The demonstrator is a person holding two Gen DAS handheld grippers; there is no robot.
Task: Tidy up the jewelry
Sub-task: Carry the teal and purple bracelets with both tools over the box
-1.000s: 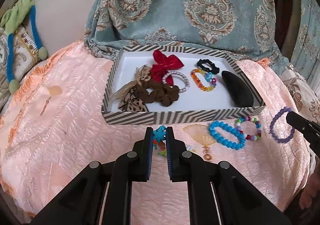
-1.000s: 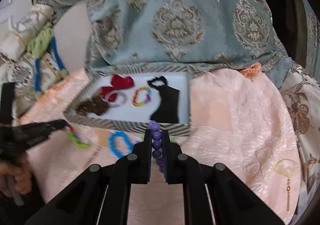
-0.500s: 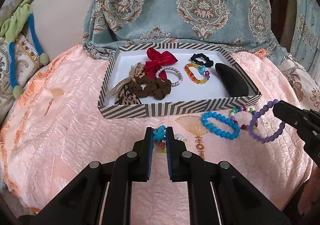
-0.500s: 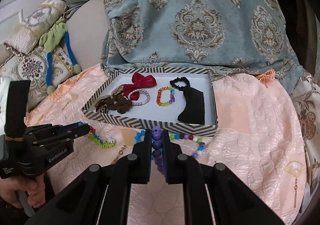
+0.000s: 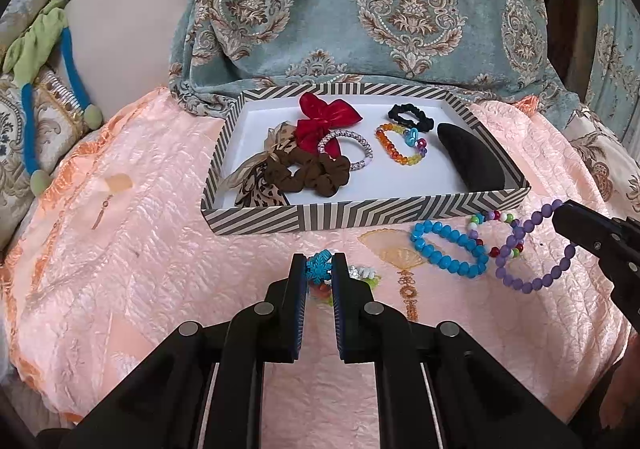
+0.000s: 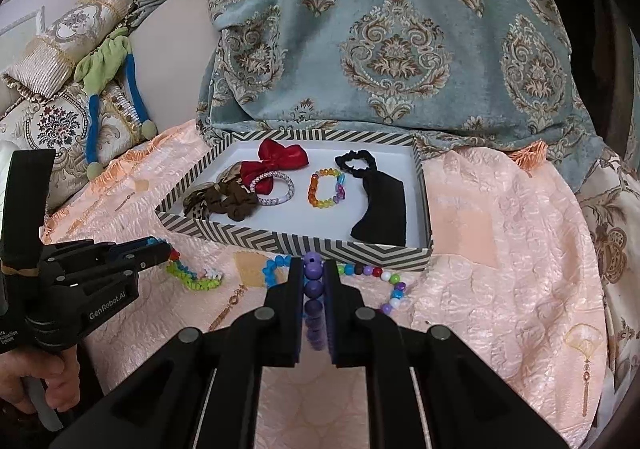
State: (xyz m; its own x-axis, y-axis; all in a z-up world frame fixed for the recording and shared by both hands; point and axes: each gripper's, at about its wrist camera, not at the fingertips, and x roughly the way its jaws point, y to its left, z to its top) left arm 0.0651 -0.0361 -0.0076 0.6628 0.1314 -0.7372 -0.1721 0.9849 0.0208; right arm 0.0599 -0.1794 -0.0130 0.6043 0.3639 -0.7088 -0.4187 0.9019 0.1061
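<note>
A striped tray (image 5: 360, 214) (image 6: 304, 243) on the pink quilt holds a red bow (image 5: 326, 121), brown scrunchie (image 5: 316, 173), silver bangle (image 5: 348, 149), orange bead bracelet (image 5: 400, 145), black scrunchie (image 5: 410, 115) and black cloth (image 5: 470, 161). My left gripper (image 5: 319, 267) is shut on a colourful bracelet with a blue snowflake (image 5: 319, 268), its green tail (image 6: 192, 279) hanging to the quilt. My right gripper (image 6: 313, 269) is shut on a purple bead bracelet (image 6: 313, 293) (image 5: 536, 249), held above the quilt. A blue bead bracelet (image 5: 448, 253) and a multicolour one (image 6: 380, 277) lie before the tray.
A teal patterned blanket (image 5: 380, 9) hangs behind the tray. Cushions and a green and blue tie (image 5: 40, 61) sit at the left. The person's hand (image 6: 32, 385) holds the left gripper. Fan motifs (image 5: 402, 253) mark the quilt.
Both grippers have lifted and drawn back from the tray with their bracelets. The purple bracelet now hangs off the quilt from my right gripper.
</note>
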